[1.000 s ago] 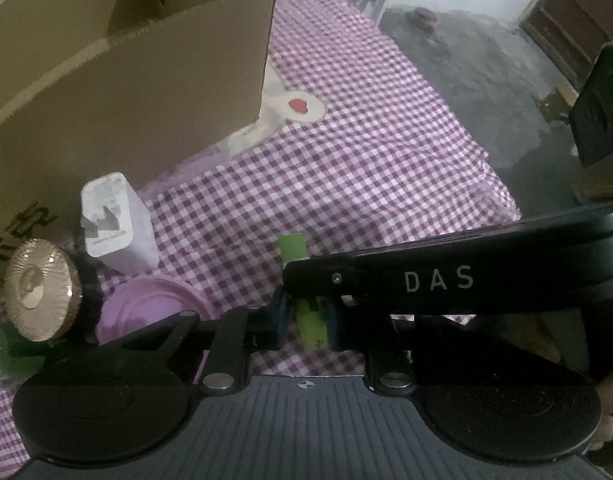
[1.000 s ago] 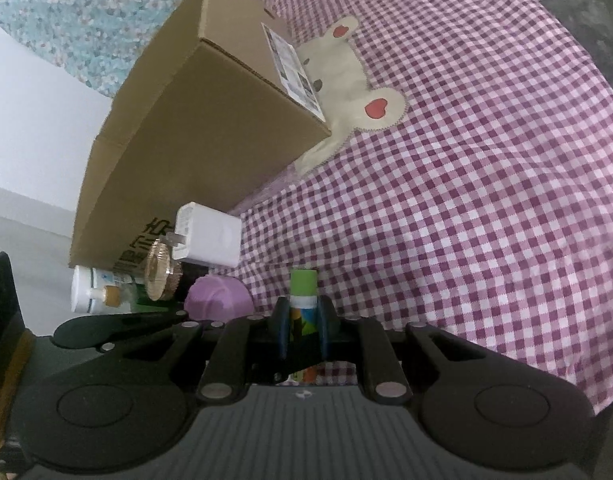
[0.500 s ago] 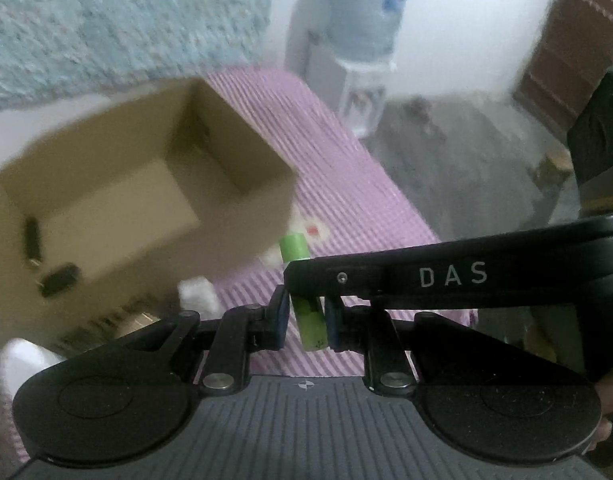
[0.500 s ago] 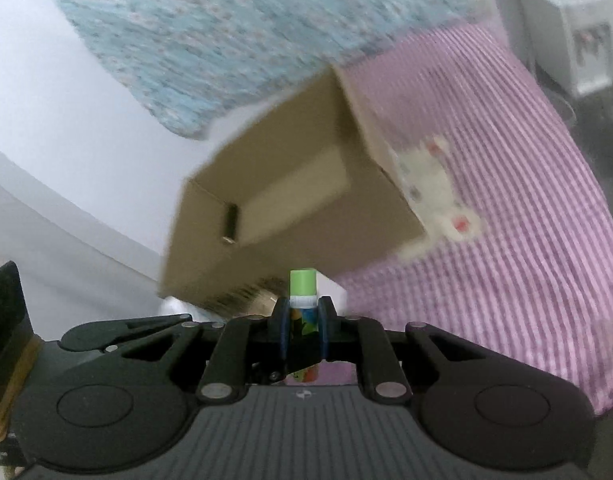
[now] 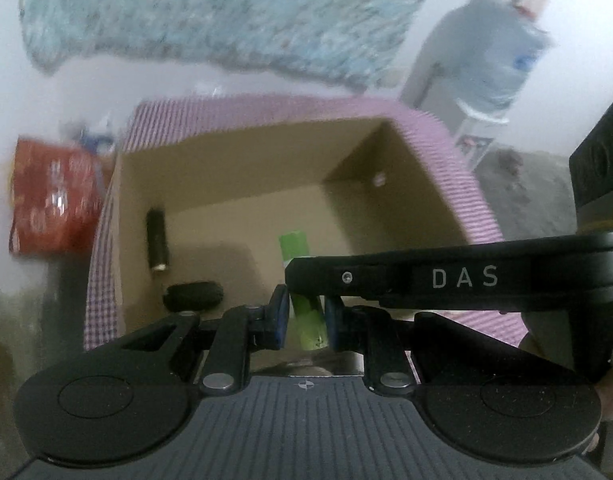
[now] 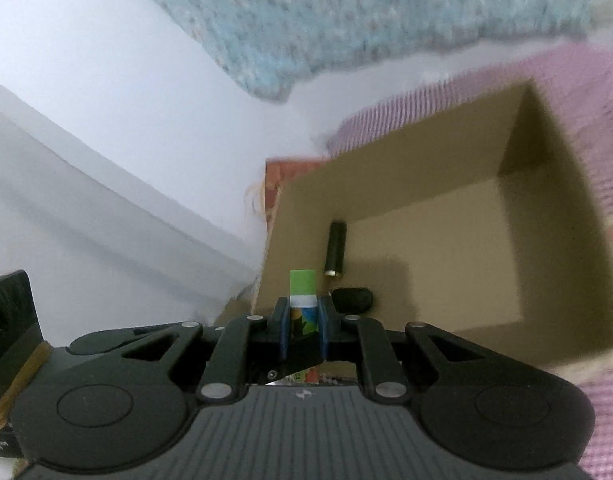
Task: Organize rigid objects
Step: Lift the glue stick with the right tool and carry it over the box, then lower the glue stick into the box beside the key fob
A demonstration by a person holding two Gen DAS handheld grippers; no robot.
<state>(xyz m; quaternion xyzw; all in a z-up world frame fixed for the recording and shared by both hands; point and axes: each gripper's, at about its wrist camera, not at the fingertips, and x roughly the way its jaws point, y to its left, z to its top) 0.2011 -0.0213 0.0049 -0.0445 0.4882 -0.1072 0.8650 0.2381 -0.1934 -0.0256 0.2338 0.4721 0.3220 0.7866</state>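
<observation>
A second earlier the cardboard box (image 5: 290, 184) was seen from its side; its open inside, holding a black cylinder (image 5: 157, 245) and a black lump (image 5: 193, 295), was now looked into. The left gripper (image 5: 304, 316) stayed clamped on a green tube (image 5: 302, 304), the right gripper (image 6: 302, 322) on a green-capped stick (image 6: 302, 292), both raised above the box.

You had the box (image 5: 242, 156) on the bed (image 5: 458, 168), open at the top. In the box, a small tube (image 5: 157, 245) lay along the left wall. A lump (image 5: 193, 295) lay just in front of it, near the front wall. The rest of the box floor was bare. A bag (image 5: 50, 204) sat to the left of the box. A water jug (image 5: 486, 52) stood behind and to the right.
</observation>
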